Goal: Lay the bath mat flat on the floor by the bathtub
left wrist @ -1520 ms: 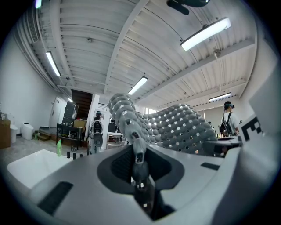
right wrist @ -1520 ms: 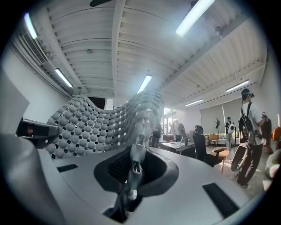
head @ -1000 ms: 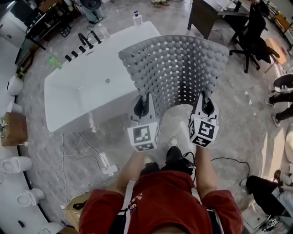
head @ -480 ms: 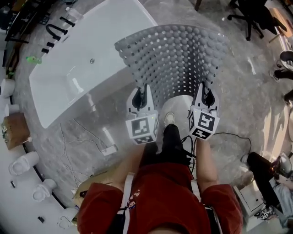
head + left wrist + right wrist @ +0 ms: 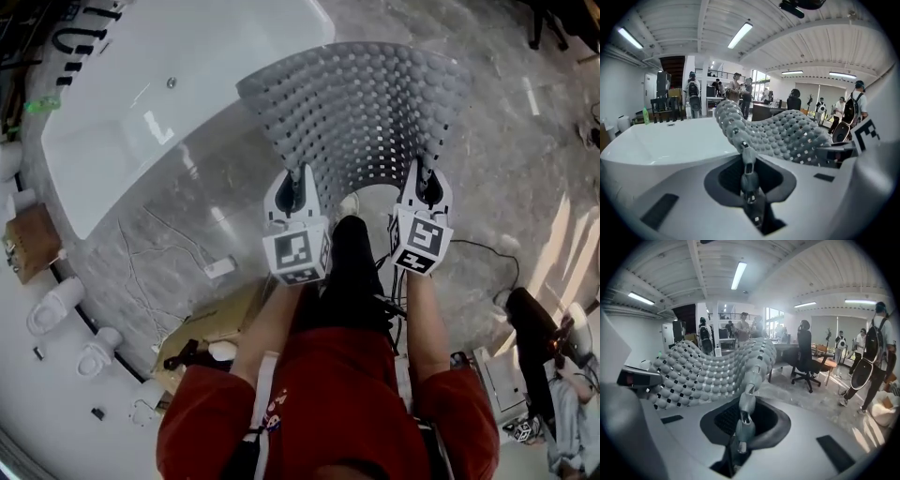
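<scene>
The grey bath mat [image 5: 361,112], covered in round bumps and small holes, hangs spread in the air in front of me. My left gripper [image 5: 298,192] is shut on its near left corner and my right gripper [image 5: 424,187] is shut on its near right corner. In the left gripper view the bath mat [image 5: 783,133] runs from my left gripper [image 5: 749,168] off to the right. The right gripper view shows the bath mat [image 5: 708,371] stretching left from my right gripper [image 5: 743,420]. The white bathtub [image 5: 141,122] lies left of the mat, and its rim [image 5: 661,145] is close.
Marble floor [image 5: 506,178] lies under and right of the mat. A black cable [image 5: 478,248] trails near my feet. A cardboard box [image 5: 220,323] and white toilets [image 5: 56,305] stand at the left. An office chair [image 5: 806,357] and several people stand farther off.
The tub and floor have slid up and left in the head view as the person stepped forward. Both grippers still hold the mat's corners at the same spread.
</scene>
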